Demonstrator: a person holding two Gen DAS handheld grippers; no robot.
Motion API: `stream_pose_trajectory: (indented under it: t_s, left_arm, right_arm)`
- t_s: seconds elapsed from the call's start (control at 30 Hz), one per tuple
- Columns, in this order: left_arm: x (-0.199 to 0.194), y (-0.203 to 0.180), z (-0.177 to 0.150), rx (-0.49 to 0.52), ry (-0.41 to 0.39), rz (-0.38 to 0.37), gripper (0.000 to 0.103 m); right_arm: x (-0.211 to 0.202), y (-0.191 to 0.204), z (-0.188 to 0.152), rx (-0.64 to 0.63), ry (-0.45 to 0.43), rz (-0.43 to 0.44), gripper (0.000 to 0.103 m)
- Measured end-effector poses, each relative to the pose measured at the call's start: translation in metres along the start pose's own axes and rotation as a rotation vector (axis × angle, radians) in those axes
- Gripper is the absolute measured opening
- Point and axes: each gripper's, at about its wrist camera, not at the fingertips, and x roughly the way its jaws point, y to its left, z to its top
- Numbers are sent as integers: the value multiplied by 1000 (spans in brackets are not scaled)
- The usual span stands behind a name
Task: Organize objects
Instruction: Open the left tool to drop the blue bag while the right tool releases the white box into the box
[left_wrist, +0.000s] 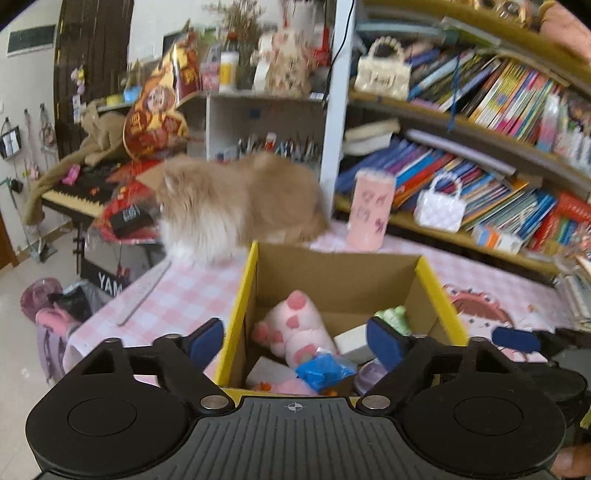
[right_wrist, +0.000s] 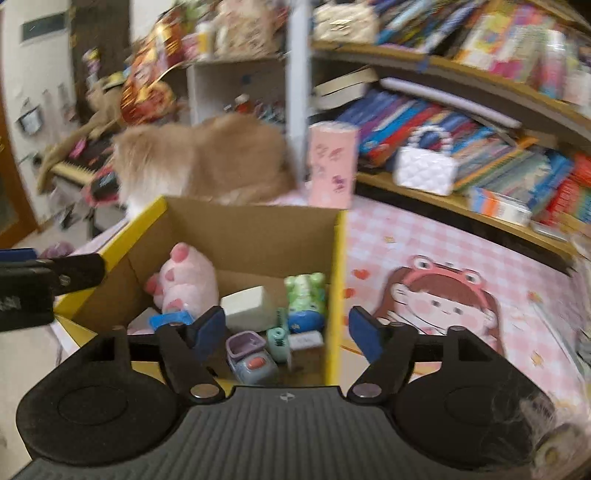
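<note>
Cardboard box (left_wrist: 340, 280), yellow along its edges, stands open on the pink checked tablecloth (left_wrist: 177, 295), and we see our sorted items lying inside it. Its contents: a pink plush paw (left_wrist: 295, 325) leaning against the left inner wall, a white block (right_wrist: 251, 308) near the middle, a green frog-like toy (right_wrist: 304, 291) at the right wall, a blue item (left_wrist: 321, 371), and in the right wrist view a small purple and grey toy (right_wrist: 251, 354) with a mint comb-like piece (right_wrist: 277, 339) just beside it. Our left gripper (left_wrist: 297, 341) hovers at the near edge of the box with jaws spread wide; one blue pad is outside the left wall, the other over the contents, nothing pressed between them. Our right gripper (right_wrist: 286, 328) also has its jaws apart, straddling the right wall of the box without gripping it; no object is held. Behind the box a fluffy tan cat (left_wrist: 236, 199) sits on the table, blurred. A pink carton (left_wrist: 371, 208) stands upright beyond the box, near the bookshelf (left_wrist: 480, 129). A white quilted handbag (left_wrist: 439, 206) rests on the lower shelf. A keyboard (left_wrist: 74, 195) lies far left.
</note>
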Motion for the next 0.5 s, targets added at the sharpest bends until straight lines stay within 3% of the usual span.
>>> stream_pose_trajectory:
  t_s: [0.1, 0.3, 0.5]
  left_arm:
    - [-18, -2, -6, 20, -18, -16, 95]
    - [-35, -14, -37, 99, 28, -30, 99]
    - [-51, -19, -67, 96, 76, -113, 103]
  right_arm:
    - [-27, -1, -12, 51, -30, -73, 75]
    - [-78, 2, -52, 165, -45, -221, 79]
    - [-116, 5, -95, 247, -19, -359, 84]
